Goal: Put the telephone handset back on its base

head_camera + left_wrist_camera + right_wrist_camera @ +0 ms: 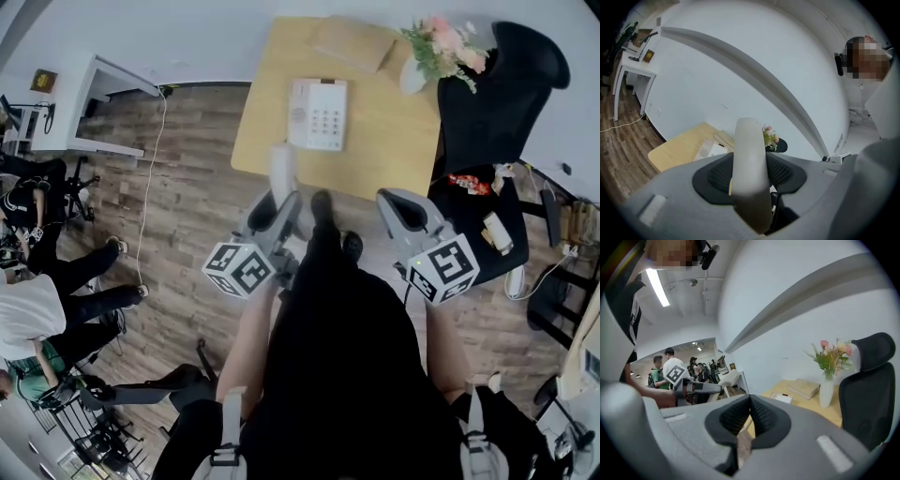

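The telephone handset (749,140) is clamped between the jaws of the left gripper (751,178). Its white body runs along the jaws and its far end projects past the fingertips. The right gripper (749,420) is held beside the left one. Its jaws are pressed together and nothing is gripped between them. Both grippers are held above the wooden floor (187,216), in front of the near edge of the worktop (394,141).

Ahead of the left gripper, the telephone base (317,114) is seen lying flat on the worktop with its keypad turned up, apart from the handset. Beyond the base, ahead of the right gripper, a closed book (804,388) is laid near the wall. To the right of the book, a white vase (826,391) holding pink flowers (833,354) is set at the far corner of the worktop. Farther to the right of the right gripper, a black office chair (868,390) is placed beside the worktop.
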`<state>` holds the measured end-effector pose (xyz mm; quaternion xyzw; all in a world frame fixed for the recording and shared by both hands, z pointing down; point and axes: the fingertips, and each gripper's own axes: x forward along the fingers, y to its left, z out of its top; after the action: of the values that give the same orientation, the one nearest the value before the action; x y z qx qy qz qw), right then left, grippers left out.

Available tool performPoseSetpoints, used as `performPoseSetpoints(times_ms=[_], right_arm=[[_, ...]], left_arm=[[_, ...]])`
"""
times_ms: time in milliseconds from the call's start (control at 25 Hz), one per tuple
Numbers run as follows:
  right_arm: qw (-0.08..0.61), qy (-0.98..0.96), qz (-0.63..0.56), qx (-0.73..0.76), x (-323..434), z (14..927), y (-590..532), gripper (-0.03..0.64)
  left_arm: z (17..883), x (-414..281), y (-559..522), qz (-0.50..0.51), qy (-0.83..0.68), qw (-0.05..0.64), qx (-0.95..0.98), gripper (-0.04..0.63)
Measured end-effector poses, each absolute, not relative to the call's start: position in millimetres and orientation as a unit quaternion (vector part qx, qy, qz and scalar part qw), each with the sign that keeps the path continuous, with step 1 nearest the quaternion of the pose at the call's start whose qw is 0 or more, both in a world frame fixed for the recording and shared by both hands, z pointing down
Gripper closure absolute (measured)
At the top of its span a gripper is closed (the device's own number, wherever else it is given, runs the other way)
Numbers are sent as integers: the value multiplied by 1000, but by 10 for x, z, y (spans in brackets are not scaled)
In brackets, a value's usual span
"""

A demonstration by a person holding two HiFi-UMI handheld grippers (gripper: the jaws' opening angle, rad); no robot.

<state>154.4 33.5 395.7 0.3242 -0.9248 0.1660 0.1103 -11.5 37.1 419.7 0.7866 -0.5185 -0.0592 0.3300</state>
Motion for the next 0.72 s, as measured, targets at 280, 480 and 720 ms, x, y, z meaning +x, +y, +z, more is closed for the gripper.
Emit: performPoseSetpoints(times_ms=[280, 480, 720], right_arm=[[123, -918, 163, 340, 1414, 3922, -158, 614], [131, -917, 158, 342, 1218, 3890, -501, 614], [142, -912, 160, 351, 1000, 3830, -836, 614]], left_arm=[[4343, -269, -180, -62, -511, 351, 782, 376], [4424, -379, -564, -54, -500, 357, 787, 376], [4535, -579, -985, -57, -497, 371, 783, 376]])
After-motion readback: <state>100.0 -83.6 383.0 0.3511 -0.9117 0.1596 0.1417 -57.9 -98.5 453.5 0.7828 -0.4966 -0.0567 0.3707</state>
